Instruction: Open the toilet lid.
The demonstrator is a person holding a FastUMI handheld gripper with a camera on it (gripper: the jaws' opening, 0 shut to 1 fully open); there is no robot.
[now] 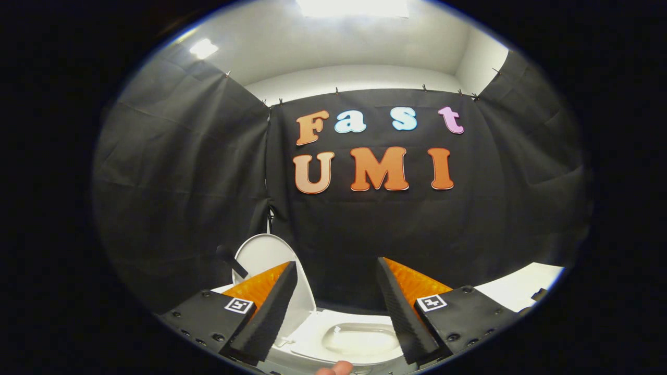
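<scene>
A white toilet stands low ahead, between and below my fingers. Its lid (267,255) is raised and stands upright, partly hidden behind my left finger. The seat (312,333) lies down around the bowl (359,338), which shows water inside. My gripper (336,299) hovers above the bowl, open, with a wide gap and nothing between the fingers. The left finger (271,307) overlaps the lid's lower edge in the view; whether it touches I cannot tell.
A dark handle-like rod (231,260) sticks up beside the lid on the left. A white surface (521,289) lies to the right of the toilet. Black cloth walls close in on three sides. A fingertip (336,369) shows below the bowl.
</scene>
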